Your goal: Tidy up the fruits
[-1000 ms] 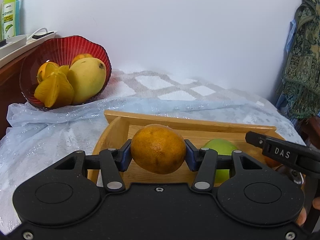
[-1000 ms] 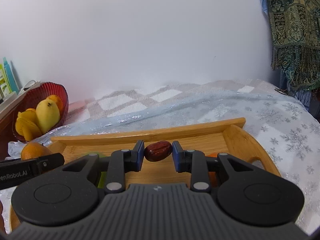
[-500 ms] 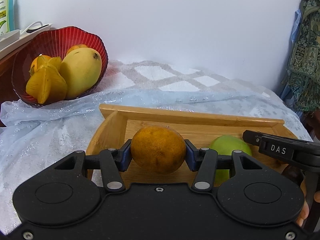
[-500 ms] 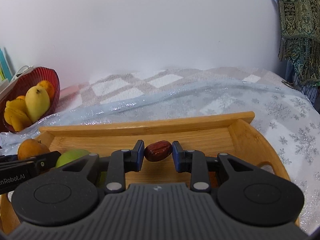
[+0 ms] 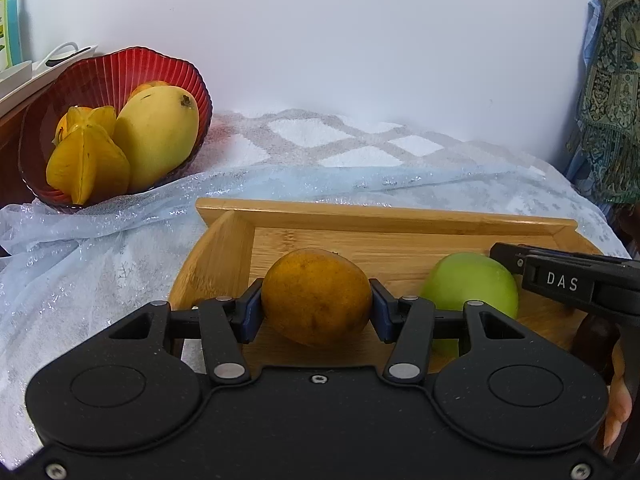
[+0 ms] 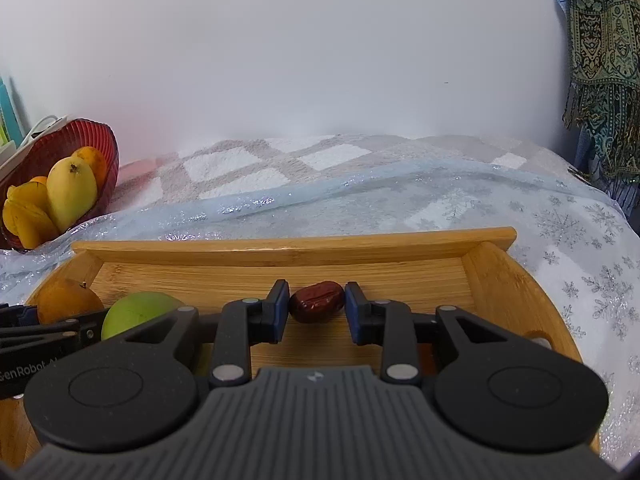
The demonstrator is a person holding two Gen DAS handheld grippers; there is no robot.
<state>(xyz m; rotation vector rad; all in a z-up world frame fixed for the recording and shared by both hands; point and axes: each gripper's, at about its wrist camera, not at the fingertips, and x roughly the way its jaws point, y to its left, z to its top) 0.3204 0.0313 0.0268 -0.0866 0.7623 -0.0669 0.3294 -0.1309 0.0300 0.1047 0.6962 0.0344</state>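
**Orange and red date gripped over the wooden tray**

Orange [image 5: 316,296] sits clamped in the left gripper [image 5: 316,306] above the wooden tray [image 6: 296,246], beside a green fruit [image 5: 468,284], possibly a guava. Right gripper [image 6: 317,305] fingers [image 6: 280,304] pinch a red date [image 6: 317,301], narrow.

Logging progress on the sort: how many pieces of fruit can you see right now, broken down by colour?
Yellow: 2, a mango and a star fruit, both in the red bowl
Orange: 2, one in the left claw over the wooden tray, one partly hidden behind the mango
Green: 1
Dark red: 1, in the right claw
Total: 6
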